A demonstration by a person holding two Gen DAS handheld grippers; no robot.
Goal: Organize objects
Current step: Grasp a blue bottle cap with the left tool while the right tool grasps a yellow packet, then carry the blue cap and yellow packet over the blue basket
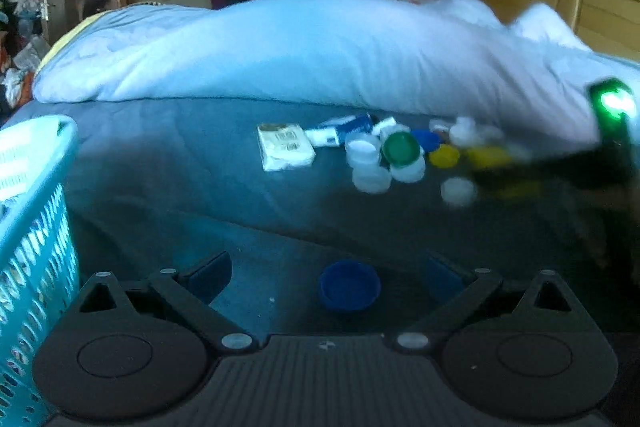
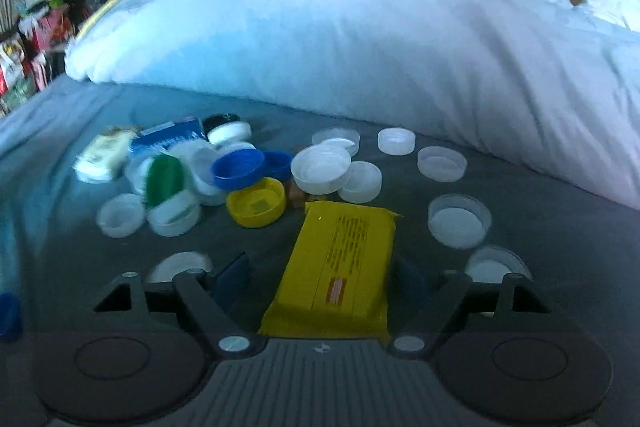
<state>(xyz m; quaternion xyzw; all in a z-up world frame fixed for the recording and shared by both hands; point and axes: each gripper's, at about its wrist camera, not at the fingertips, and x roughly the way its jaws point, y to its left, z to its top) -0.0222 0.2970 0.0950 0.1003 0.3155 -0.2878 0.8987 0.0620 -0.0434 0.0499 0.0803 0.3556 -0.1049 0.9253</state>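
In the left wrist view, a blue cap lies open side up on the grey bed sheet, right between the spread fingers of my open left gripper. Farther off sits a pile of caps with a green one, a yellow one and a white tissue pack. In the right wrist view, my right gripper is open around a yellow packet that lies flat on the sheet. Several white caps and a blue cap are scattered ahead of it.
A teal slotted basket stands at the left edge of the left wrist view. A large white duvet is heaped across the bed behind the caps. The right gripper's body with a green light shows at the right. Clutter and boxes fill the background.
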